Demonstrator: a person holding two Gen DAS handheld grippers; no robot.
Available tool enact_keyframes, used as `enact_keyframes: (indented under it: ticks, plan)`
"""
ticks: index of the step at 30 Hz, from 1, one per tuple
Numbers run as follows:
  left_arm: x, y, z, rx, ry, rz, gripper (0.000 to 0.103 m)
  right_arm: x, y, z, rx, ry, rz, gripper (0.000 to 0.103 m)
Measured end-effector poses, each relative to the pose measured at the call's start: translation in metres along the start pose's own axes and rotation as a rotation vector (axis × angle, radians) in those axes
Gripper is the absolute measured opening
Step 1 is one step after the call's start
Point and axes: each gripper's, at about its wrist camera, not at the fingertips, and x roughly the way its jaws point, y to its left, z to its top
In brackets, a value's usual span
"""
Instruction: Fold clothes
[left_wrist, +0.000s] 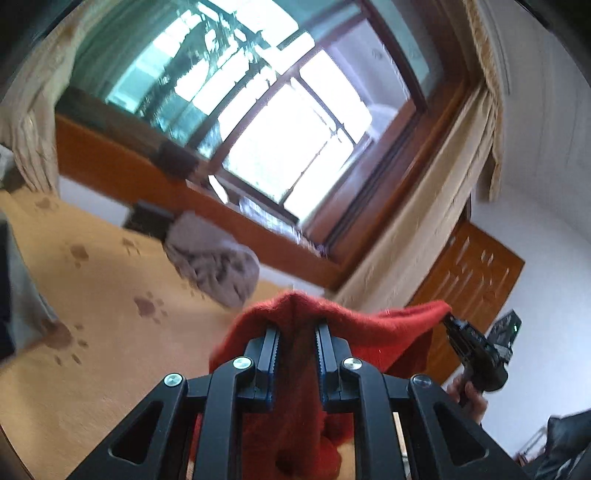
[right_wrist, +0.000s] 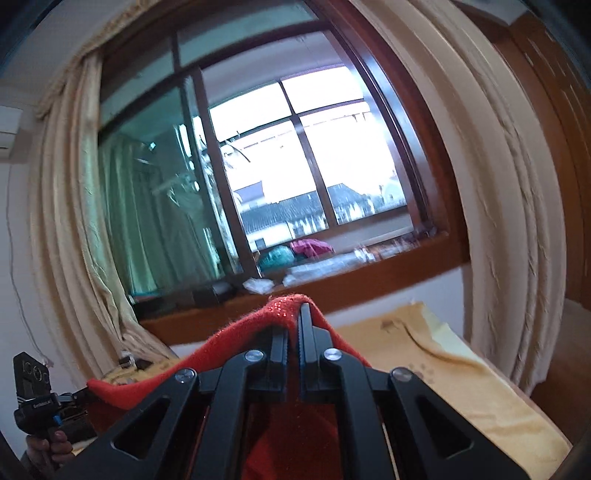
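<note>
Left wrist, fingers (left_wrist: 297, 328) pinching red garment (left_wrist: 369, 328)

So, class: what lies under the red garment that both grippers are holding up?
Under the red garment lies a yellow paw-print bedcover. The cloth and the left gripper and right gripper hide whatever is directly beneath.

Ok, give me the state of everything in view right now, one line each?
Left hand-held gripper: shut on red garment.
Right hand-held gripper: shut on red garment.
Red garment: lifted, stretched between both grippers, rest hanging down.
Grey cloth: crumpled on the bed, unfolded.
Yellow paw-print blanket: spread flat over the bed.
Curtains: drawn open at both sides.
Window: uncovered; open or closed, cannot tell.
</note>
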Motion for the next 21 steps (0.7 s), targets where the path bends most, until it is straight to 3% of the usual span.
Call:
enact_keyframes:
  ticks: [7, 12, 14, 15, 16, 21]
  plan:
    - [-0.06, -0.049, 0.053, 0.165, -0.228, -0.017, 0.017, -0.025, 0.046, 0.043, -0.065, -0.183, 0.062, 0.005]
    - [-0.059, -0.07, 0.046, 0.284, -0.137, -0.074, 0.02, -0.024, 0.071, 0.053, -0.111, -0.2, 0.053, 0.005]
    - [-0.044, -0.067, 0.031, 0.29, -0.054, -0.078, 0.053, -0.022, 0.07, 0.052, -0.106, -0.189, 0.039, 0.005]
    - [-0.034, -0.065, 0.023, 0.286, -0.01, -0.077, 0.096, -0.021, 0.069, 0.051, -0.1, -0.18, 0.034, 0.005]
    - [-0.027, -0.061, 0.014, 0.276, 0.019, -0.076, 0.103, -0.021, 0.067, 0.05, -0.092, -0.168, 0.032, 0.005]
    - [0.014, -0.028, -0.02, 0.181, 0.161, -0.043, 0.103, -0.028, 0.063, 0.046, -0.103, -0.136, 0.018, 0.005]
